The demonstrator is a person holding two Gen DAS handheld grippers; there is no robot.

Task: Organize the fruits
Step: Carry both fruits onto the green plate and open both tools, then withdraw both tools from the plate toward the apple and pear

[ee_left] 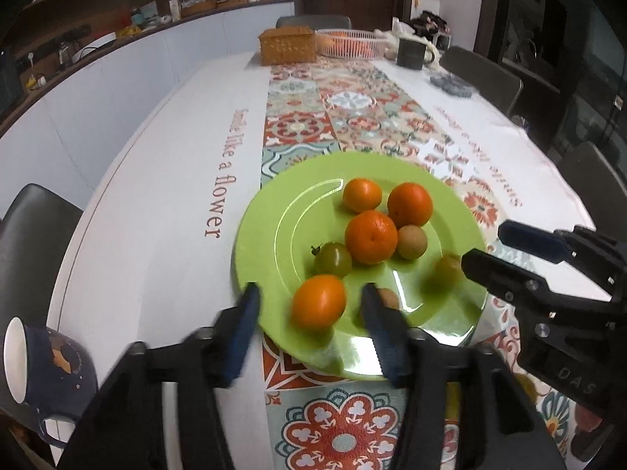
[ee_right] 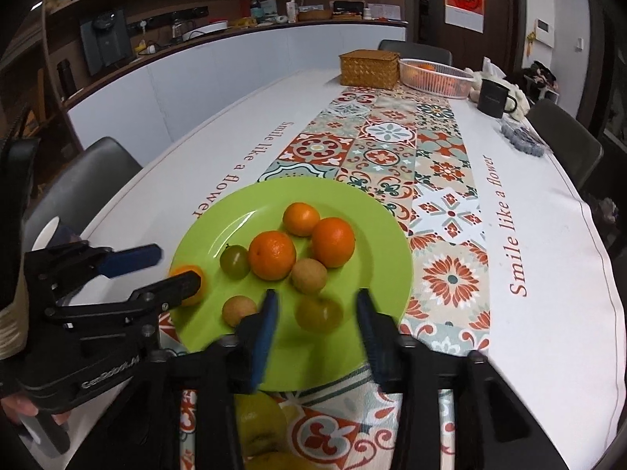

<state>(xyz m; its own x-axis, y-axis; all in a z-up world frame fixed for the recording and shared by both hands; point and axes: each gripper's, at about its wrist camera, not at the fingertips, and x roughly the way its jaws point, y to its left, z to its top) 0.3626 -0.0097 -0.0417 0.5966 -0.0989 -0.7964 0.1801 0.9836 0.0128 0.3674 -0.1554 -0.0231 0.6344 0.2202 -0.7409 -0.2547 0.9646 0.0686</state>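
A green plate holds several fruits. Three oranges sit mid-plate with a green tomato and a brown longan. My left gripper is open around an orange tomato at the plate's near left edge. My right gripper is open around a yellow-green tomato. Another longan lies between the grippers.
A dark blue mug lies at the table's left edge. A wicker box, a white basket and a black mug stand at the far end. Yellow-green fruit lies under my right gripper. Chairs surround the table.
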